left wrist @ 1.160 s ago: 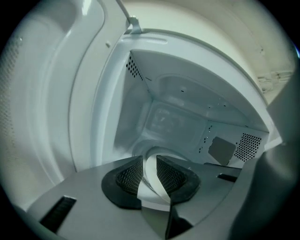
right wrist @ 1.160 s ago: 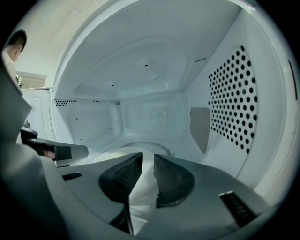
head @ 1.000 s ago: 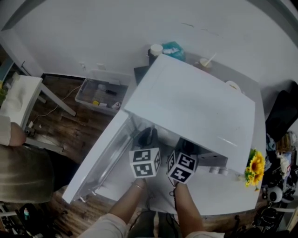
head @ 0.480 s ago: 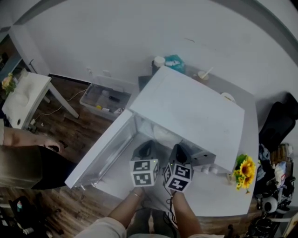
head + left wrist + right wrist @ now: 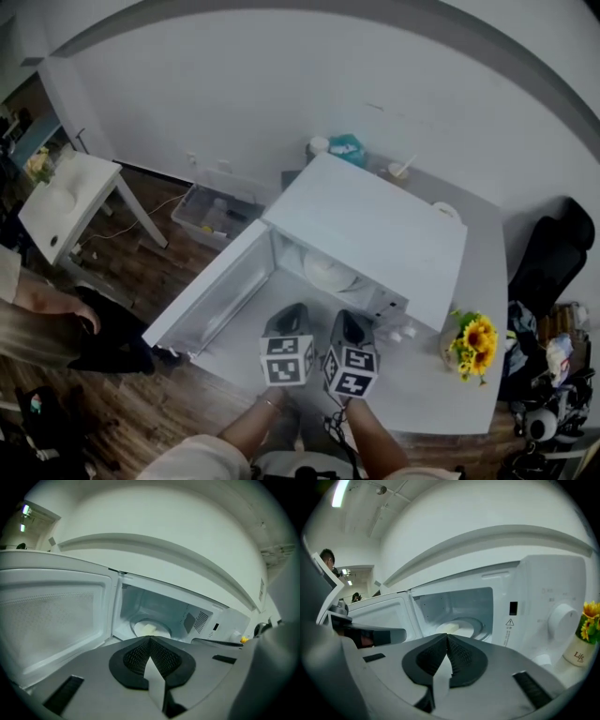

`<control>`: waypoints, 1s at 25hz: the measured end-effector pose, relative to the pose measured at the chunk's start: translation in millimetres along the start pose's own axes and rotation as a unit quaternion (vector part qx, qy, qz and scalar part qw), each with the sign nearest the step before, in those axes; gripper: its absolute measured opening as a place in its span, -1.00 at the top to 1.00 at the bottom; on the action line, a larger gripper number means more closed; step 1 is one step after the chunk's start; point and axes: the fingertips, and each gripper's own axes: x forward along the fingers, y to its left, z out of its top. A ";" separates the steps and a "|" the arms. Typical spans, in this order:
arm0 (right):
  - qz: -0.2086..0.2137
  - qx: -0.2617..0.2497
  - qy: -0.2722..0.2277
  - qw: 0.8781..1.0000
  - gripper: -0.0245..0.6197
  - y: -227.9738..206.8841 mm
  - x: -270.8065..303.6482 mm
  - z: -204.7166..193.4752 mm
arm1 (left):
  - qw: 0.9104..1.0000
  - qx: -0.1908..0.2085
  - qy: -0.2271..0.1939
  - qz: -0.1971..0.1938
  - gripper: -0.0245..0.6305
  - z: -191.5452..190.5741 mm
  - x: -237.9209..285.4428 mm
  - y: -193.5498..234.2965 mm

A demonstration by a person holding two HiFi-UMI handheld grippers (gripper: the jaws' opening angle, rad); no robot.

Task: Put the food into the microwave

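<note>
The microwave [image 5: 375, 230] stands on the white desk [image 5: 427, 389] with its door [image 5: 211, 300] swung wide open to the left. Inside, the food [image 5: 149, 629], a pale yellowish piece, lies on a white plate [image 5: 328, 272] on the cavity floor. Both grippers hang side by side just in front of the open cavity, outside it. The left gripper [image 5: 293, 309] has its fingers [image 5: 136, 658] pressed together with nothing between them. The right gripper [image 5: 347, 317] has just been closing its fingers [image 5: 461, 656]; they meet at the tips, holding nothing. A vase of sunflowers [image 5: 473, 337] sits on the desk to the right of the microwave.
</note>
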 end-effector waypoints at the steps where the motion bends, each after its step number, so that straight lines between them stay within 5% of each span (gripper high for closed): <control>1: 0.006 -0.001 0.001 1.000 0.85 1.9 -6.2 -0.6 | 1.000 0.002 0.000 0.002 0.90 -1.4 -6.6 -1.2; 9: 0.038 -0.003 0.000 0.999 0.86 11.6 -38.5 10.2 | 1.000 0.017 -0.008 -0.007 0.90 7.0 -51.7 -25.8; 25: 0.067 -0.010 -0.017 0.998 0.86 17.1 -53.8 28.3 | 0.999 0.003 -0.034 -0.006 0.90 33.5 -62.5 -34.9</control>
